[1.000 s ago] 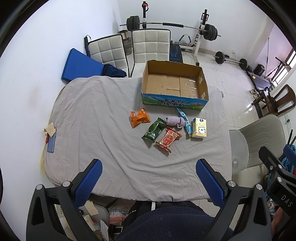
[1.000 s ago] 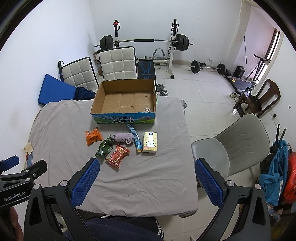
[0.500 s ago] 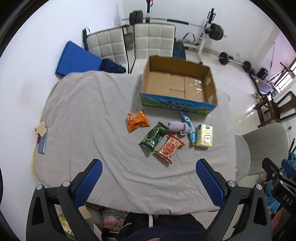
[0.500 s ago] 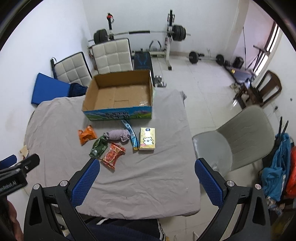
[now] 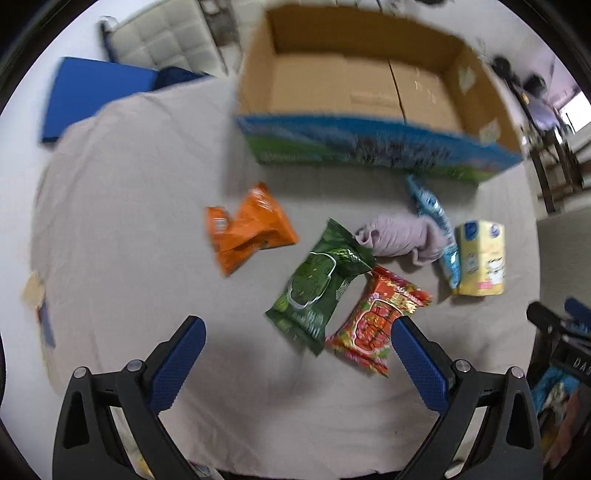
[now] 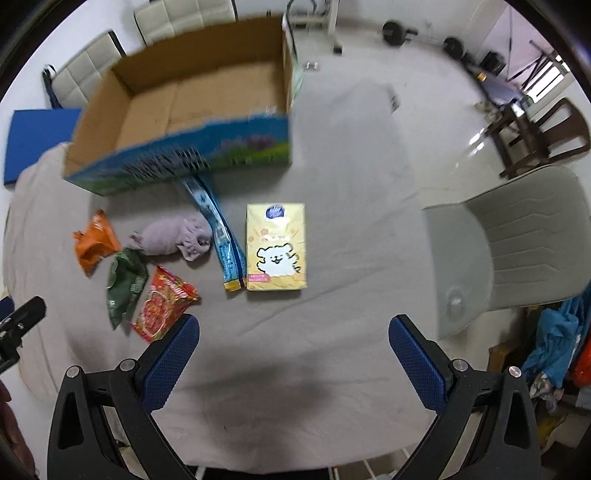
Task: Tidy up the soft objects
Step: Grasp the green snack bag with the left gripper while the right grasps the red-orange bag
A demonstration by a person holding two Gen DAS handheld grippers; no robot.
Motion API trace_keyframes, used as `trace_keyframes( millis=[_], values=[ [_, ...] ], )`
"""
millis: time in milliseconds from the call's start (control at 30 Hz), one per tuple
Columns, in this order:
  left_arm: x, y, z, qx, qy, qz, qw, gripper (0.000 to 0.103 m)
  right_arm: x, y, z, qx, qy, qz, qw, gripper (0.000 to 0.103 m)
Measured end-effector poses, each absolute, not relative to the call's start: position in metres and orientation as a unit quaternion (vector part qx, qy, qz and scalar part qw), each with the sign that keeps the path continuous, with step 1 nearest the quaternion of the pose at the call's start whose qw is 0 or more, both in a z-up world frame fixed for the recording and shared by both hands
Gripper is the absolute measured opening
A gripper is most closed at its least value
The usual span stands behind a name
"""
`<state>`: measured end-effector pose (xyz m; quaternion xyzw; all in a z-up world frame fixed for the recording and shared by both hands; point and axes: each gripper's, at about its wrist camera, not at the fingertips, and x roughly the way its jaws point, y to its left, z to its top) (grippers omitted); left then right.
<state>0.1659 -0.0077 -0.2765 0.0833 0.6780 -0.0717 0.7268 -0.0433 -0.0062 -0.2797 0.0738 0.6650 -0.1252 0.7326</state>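
Observation:
Soft items lie on the grey-clothed table (image 5: 122, 229): an orange packet (image 5: 247, 229), a green packet (image 5: 317, 291), a red packet (image 5: 380, 328), a lilac cloth (image 5: 402, 236), a blue sachet (image 5: 436, 225) and a yellow tissue pack (image 5: 480, 254). An open cardboard box (image 5: 365, 92) stands behind them. My left gripper (image 5: 295, 332) is open above the green and red packets. My right gripper (image 6: 293, 332) is open, just in front of the yellow tissue pack (image 6: 277, 247). The red packet (image 6: 162, 306) lies by its left finger.
Two white chairs (image 5: 166, 48) and a blue mat (image 5: 92, 96) stand behind the table. A grey chair (image 6: 509, 240) stands to the right, with gym weights (image 6: 395, 31) on the floor beyond. A small blue item (image 5: 46, 321) lies at the table's left edge.
Both grippers have moved forward and down toward the items, which now look much larger. Both stay open and empty.

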Motion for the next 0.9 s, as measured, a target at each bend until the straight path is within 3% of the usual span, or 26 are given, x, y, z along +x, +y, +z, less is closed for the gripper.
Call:
trace_keyframes(
  millis=[200, 300, 367, 400, 433, 467, 567, 733, 900],
  values=[
    [0.191, -0.019, -0.343, 0.098, 0.713, -0.108, 0.685, 0.102, -0.004, -0.009, -0.347, 0.069, 0.69, -0.13, 0.708, 0.103],
    [0.198, -0.02, -0.364, 0.101, 0.723, -0.116, 0.673, 0.088, 0.01, -0.014, -0.372, 0.072, 0.703, -0.137, 0.695, 0.102],
    [0.2, -0.019, -0.374, 0.096, 0.731, -0.117, 0.666, 0.07, 0.017, -0.019, -0.388, 0.085, 0.712, -0.138, 0.683, 0.099],
    [0.201, -0.018, -0.379, 0.093, 0.734, -0.117, 0.662, 0.064, 0.019, -0.02, -0.393, 0.09, 0.714, -0.137, 0.681, 0.095],
    [0.202, -0.017, -0.383, 0.088, 0.738, -0.116, 0.659, 0.052, 0.023, -0.021, -0.399, 0.09, 0.717, -0.138, 0.677, 0.092],
    [0.201, -0.012, -0.387, 0.079, 0.742, -0.107, 0.657, 0.049, 0.025, -0.021, -0.403, 0.088, 0.721, -0.138, 0.674, 0.085],
    [0.195, 0.002, -0.387, 0.05, 0.743, -0.076, 0.663, 0.045, 0.029, -0.024, -0.413, 0.1, 0.732, -0.132, 0.66, 0.067],
    [0.173, 0.034, -0.387, 0.035, 0.749, -0.025, 0.661, 0.044, 0.018, -0.026, -0.421, 0.077, 0.751, -0.146, 0.639, 0.068],
    [0.167, 0.041, -0.404, 0.04, 0.75, -0.029, 0.66, 0.047, 0.005, -0.005, -0.389, 0.087, 0.722, -0.136, 0.673, 0.071]
  ],
)
